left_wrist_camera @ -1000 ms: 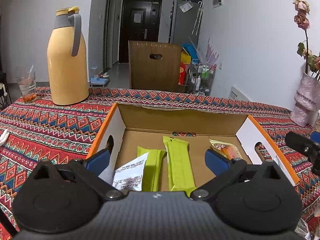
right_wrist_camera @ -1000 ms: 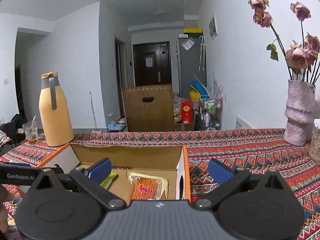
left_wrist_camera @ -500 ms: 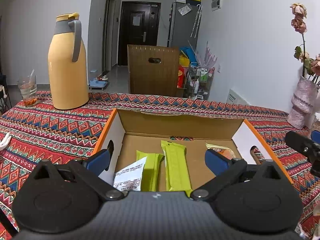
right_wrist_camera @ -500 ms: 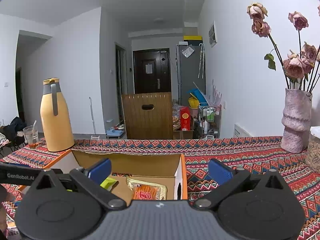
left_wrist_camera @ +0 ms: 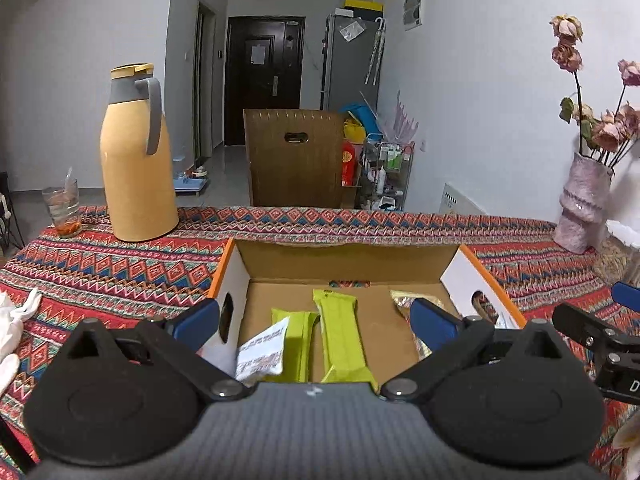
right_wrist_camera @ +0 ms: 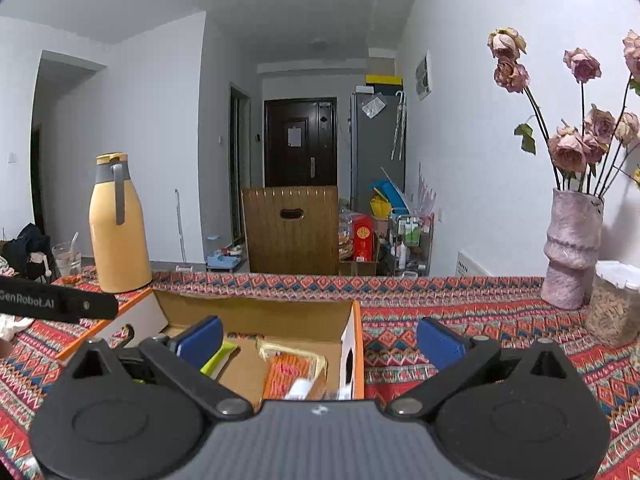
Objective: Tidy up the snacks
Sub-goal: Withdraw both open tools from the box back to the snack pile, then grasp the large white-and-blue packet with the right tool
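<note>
Patterned tablecloth [left_wrist_camera: 120, 272] carries the snack box [left_wrist_camera: 344, 256], beneath both spread, empty tongs [left_wrist_camera: 316, 320]

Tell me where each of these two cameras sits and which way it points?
Left wrist: rides the left gripper, facing the cardboard box of snacks; own open jaws and the right gripper's edge show.
Right wrist: rides the right gripper, above the box's right wall; own open jaws show.
Shared: box, yellow thermos, vase.
</note>
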`<act>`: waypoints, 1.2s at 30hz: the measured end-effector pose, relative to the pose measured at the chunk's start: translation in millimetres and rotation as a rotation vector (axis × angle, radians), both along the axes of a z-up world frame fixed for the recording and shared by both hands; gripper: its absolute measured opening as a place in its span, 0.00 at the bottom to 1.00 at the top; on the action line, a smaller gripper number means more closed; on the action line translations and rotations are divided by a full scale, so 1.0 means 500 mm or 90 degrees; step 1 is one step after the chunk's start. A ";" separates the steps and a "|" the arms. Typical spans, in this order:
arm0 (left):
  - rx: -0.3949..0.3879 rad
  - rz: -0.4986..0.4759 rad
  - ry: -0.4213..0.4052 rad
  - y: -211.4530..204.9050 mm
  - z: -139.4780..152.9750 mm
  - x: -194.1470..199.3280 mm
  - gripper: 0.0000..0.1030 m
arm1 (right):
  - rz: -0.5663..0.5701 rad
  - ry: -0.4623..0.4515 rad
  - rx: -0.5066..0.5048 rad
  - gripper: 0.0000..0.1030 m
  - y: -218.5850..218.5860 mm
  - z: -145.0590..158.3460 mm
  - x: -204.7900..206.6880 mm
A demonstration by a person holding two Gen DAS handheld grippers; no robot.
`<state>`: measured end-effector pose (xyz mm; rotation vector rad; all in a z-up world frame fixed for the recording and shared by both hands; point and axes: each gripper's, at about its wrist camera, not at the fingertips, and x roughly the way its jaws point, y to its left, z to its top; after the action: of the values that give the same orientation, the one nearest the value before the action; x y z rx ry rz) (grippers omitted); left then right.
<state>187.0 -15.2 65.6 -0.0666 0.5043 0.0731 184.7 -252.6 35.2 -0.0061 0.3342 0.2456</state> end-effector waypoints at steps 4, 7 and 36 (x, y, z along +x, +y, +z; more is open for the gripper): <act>0.006 -0.003 0.017 0.011 -0.011 -0.022 1.00 | 0.017 0.041 -0.002 1.00 0.008 -0.018 -0.023; 0.018 -0.008 0.032 0.024 -0.021 -0.036 1.00 | 0.026 0.077 -0.005 1.00 0.018 -0.036 -0.036; -0.039 -0.029 0.083 0.103 -0.142 -0.100 1.00 | 0.017 0.237 -0.086 0.72 0.087 -0.149 -0.049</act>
<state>137.1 36.1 -5.2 -0.1101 0.6389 0.0169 160.0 -209.0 -39.1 -0.0994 0.7207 0.2503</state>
